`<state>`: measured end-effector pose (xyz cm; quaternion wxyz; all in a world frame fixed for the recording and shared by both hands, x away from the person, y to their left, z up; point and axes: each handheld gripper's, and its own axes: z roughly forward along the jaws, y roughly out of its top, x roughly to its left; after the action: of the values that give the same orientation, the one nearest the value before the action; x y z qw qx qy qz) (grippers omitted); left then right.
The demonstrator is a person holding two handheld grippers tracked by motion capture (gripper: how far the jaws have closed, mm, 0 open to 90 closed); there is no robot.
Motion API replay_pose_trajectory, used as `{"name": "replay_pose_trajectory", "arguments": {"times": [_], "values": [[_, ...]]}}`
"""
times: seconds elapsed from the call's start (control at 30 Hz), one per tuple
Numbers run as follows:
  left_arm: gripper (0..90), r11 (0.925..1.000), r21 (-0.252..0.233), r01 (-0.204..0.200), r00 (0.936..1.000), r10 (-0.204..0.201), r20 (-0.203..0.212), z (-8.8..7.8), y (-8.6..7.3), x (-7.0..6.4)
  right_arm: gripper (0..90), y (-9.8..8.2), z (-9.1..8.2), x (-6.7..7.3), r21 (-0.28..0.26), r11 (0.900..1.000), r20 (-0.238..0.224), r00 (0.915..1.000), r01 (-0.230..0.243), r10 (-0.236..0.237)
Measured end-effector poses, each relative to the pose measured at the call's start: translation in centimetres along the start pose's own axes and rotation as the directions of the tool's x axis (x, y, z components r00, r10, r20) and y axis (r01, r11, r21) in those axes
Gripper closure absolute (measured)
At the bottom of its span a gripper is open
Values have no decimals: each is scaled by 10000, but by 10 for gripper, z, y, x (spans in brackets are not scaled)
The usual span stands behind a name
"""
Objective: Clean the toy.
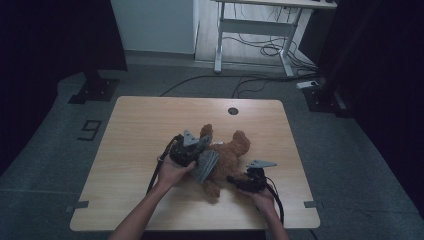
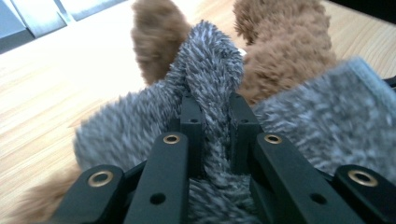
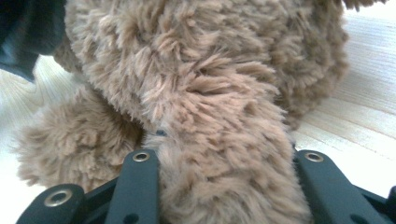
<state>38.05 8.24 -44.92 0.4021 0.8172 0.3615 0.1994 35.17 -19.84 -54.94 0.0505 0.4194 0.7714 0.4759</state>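
A: Item one, brown plush bear (image 1: 231, 155): where do you have it?

B: Lying mid-bench (image 1: 140, 125), between your hands. Your right gripper (image 3: 224, 186) has its jaws clamped on one brown limb.

A: Item two, grey fuzzy cloth (image 2: 210, 79)?

B: Draped against the bear's left side. Your left gripper (image 2: 212, 121) has its jaws pinched tight on a raised fold of it.

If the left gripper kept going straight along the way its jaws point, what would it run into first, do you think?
Probably the brown plush toy: the left gripper, shut on a fold of grey fuzzy cloth, points at it, though depth is unclear.
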Motion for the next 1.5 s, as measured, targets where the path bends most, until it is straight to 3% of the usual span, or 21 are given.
{"name": "replay_pose_trajectory", "arguments": {"times": [0.17, 0.27, 0.47, 0.57, 0.67, 0.73, 0.83, 1.0, 1.13, 1.2, 1.33, 1.5], "values": [[793, 9987, -286, 421, 9975, -437, -560, -20, -8, 23, 598, -1, 0, 0, 4, 10000, 22, 10000, -83, 83], [794, 9976, -11, 687, 9935, -685, -906, -26, -22, 40, 598, -1, 0, -2, -3, 9998, -12, 9998, -191, 191], [796, 9889, 284, 1456, 9839, -1417, -1094, -28, -62, 62, 598, -1, 1, -2, -7, 9997, -45, 9997, -249, 248], [796, 9793, 715, 1892, 9767, -1803, -1161, -21, -82, 72, 598, -1, 1, -2, -28, 9996, -43, 9996, -286, 286], [796, 9625, 1183, 2441, 9684, -2357, -810, -9, -102, 80, 598, -1, 1, -3, -35, 9994, -46, 9994, -332, 332], [796, 9580, 1292, 2560, 9662, -2492, -667, -3, -109, 81, 598, -2, 1, -4, -44, 9992, -102, 9991, -406, 405], [795, 9631, 950, 2519, 9671, -2468, -623, -9, -100, 79, 599, -2, 1, -4, -65, 9990, -109, 9990, -438, 437], [794, 9786, -124, 2055, 9759, -2059, -721, -35, -64, 71, 600, -2, 0, -5, -78, 9988, -107, 9988, -479, 478], [794, 9824, -858, 1657, 9839, -1706, -536, -43, -31, 58, 601, -3, -1, -7, -90, 9982, -123, 9982, -586, 585], [795, 9845, -948, 1478, 9874, -1524, -434, -42, -20, 51, 602, -2, 0, -5, -91, 9987, -95, 9987, -508, 507], [795, 9903, -1085, 866, 9962, -871, 0, -32, 10, 24, 602, -2, 1, -3, -35, 9991, -25, 9991, -418, 418], [794, 9946, -1031, 82, 9974, -7, 718, -5, 41, -20, 602, -2, 0, -3, -28, 9990, -53, 9990, -442, 442]]}}
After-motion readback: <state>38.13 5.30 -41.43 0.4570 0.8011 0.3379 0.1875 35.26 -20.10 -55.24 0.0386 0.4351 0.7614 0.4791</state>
